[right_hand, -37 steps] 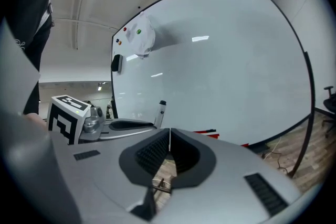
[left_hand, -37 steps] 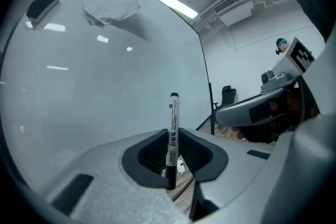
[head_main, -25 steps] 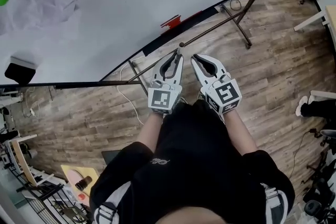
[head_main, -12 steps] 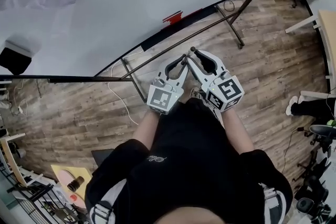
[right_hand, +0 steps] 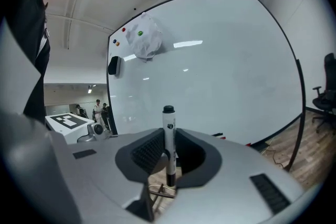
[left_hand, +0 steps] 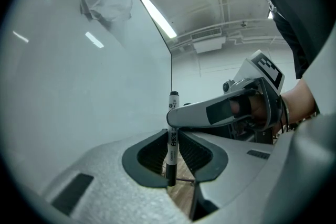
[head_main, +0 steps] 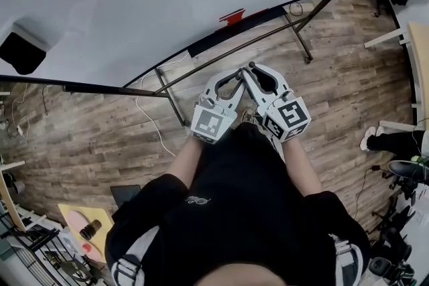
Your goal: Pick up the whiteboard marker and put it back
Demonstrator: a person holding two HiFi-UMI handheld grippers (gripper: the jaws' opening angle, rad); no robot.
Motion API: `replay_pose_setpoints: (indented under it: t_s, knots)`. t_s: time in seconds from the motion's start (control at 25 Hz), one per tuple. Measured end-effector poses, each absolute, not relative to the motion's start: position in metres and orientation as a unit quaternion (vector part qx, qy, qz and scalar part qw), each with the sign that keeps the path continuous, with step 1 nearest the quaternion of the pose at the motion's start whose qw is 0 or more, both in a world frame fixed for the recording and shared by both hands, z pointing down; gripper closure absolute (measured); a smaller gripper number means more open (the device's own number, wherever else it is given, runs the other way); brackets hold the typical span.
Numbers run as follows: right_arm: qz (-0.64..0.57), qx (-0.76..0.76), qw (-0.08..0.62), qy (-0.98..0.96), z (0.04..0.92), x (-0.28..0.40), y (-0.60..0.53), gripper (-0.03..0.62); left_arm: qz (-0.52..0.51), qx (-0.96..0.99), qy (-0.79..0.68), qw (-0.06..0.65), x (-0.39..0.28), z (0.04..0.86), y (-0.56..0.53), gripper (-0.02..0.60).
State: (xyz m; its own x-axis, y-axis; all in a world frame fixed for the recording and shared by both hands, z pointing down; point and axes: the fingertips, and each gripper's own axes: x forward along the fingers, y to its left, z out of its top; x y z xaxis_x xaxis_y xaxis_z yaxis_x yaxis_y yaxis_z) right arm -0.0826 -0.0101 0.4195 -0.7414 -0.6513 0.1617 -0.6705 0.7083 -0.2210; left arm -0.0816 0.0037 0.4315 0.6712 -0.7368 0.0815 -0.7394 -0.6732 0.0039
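Your right tool point(head_main: 252, 70) has come across to meet your left tool point(head_main: 234, 76) in front of your body. A second ago the two stood apart and only the left one carried anything. The right tool's jaws have just been closing, and they now pinch the whiteboard marker point(left_hand: 171, 140) between their pads, higher up the barrel than the left tool's grip. The left tool stays clenched on the same marker. For this instant both tools grasp it, and it stands upright in mid-air, over the wooden floor and short of the whiteboard point(head_main: 134, 3). That reads as a hand-over to your right side. The ledge point(head_main: 224, 38) along the board's lower edge is likely where it belongs, so the putting back is not yet done. Let go with the left only once the right grip is firm.
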Motion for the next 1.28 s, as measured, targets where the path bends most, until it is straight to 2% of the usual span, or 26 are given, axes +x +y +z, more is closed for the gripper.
replay_pose_setpoints:
  t_s: [0.24, 0.52, 0.8, 1.04, 1.28]
  knots:
    - [0.125, 0.377, 0.052, -0.916, 0.424, -0.093, 0.0, 0.536, 0.036, 0.914, -0.403, 0.034, -0.097, 0.442, 0.016, 0.515]
    - [0.07, 0.424, 0.106, -0.897, 0.427, -0.068, 0.0, 0.536, 0.056, 0.901, -0.426, 0.064, -0.117, 0.471, 0.022, 0.518]
    - [0.061, 0.436, 0.123, -0.889, 0.435, -0.05, -0.007, 0.536, 0.084, 0.882, -0.461, 0.053, -0.119, 0.474, 0.009, 0.569]
    - [0.054, 0.431, 0.128, -0.892, 0.434, -0.011, -0.013, 0.536, 0.106, 0.874, -0.469, 0.064, -0.079, 0.48, 0.0, 0.575]
    - [0.065, 0.429, 0.117, -0.893, 0.434, 0.06, -0.023, 0.536, 0.12, 0.874, -0.466, 0.065, -0.003, 0.476, -0.015, 0.575]
